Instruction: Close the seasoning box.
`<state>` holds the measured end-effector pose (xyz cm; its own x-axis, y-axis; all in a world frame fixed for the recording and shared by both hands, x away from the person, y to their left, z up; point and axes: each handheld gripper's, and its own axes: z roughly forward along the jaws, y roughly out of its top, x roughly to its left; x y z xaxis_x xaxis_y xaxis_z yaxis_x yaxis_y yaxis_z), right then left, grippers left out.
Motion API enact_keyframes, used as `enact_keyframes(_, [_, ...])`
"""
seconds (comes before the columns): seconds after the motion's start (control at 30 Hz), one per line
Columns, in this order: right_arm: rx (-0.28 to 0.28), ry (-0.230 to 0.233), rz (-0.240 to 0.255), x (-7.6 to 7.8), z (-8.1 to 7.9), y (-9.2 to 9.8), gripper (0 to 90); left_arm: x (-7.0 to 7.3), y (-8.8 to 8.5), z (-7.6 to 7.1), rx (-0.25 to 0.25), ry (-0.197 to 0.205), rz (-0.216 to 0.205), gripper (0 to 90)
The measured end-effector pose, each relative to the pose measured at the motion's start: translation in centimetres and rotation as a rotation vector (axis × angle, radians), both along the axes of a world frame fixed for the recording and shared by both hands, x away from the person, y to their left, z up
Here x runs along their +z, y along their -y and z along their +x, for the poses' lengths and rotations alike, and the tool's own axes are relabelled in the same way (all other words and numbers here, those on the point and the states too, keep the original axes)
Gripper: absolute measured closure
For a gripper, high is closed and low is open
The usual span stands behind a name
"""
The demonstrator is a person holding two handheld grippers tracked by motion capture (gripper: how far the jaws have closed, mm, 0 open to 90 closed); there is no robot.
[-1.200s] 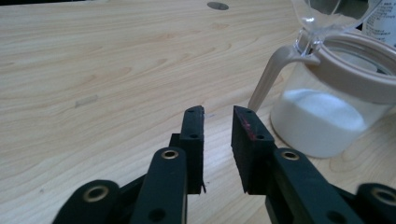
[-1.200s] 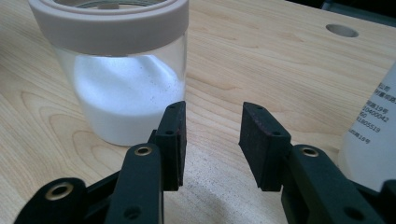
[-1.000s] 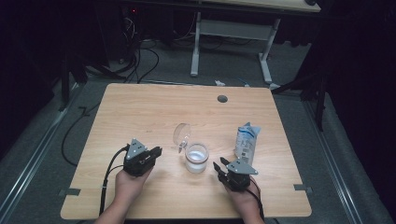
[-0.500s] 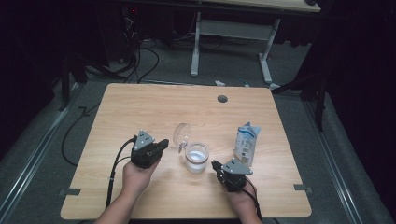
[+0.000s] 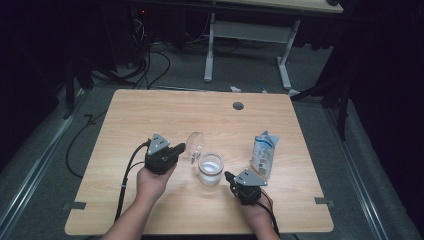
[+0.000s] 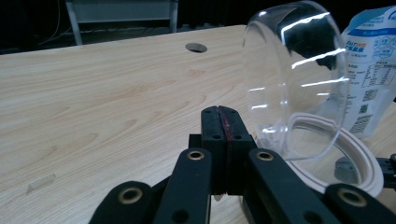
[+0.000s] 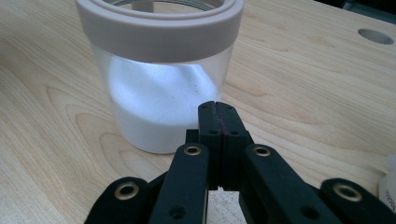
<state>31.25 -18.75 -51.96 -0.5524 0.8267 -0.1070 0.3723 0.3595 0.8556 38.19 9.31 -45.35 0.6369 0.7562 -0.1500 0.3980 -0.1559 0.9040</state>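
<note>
1. Left gripper [image 5: 176,150] – jaws pressed together, empty; clear domed plastic lid [image 5: 195,146] stands open just past its tips.
2. Right gripper [image 5: 231,178] – pressed together too; white-rimmed clear jar of white powder [image 5: 210,169] sits just ahead, nearer this hand.

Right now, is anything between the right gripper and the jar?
No. In the right gripper view, bare wood lies between the shut right gripper and the jar of white powder.
</note>
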Motion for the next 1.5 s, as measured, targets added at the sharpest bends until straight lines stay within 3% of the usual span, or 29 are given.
enact_keyframes(0.4, [0.011, 0.003, -0.017, -0.1, 0.1, -0.5, 89.8, -0.1, 0.9, -0.5, -0.026, 0.008, -0.018, 89.7])
enact_keyframes(0.73, [0.014, 0.002, -0.018, -0.2, 0.0, -0.5, 89.8, -0.4, 1.6, -0.8, -0.047, 0.011, -0.002, 89.0])
enact_keyframes(1.5, [0.015, 0.001, -0.022, -0.3, -0.1, -0.5, 89.5, -0.9, 1.1, -1.0, -0.033, 0.012, 0.025, 88.0])
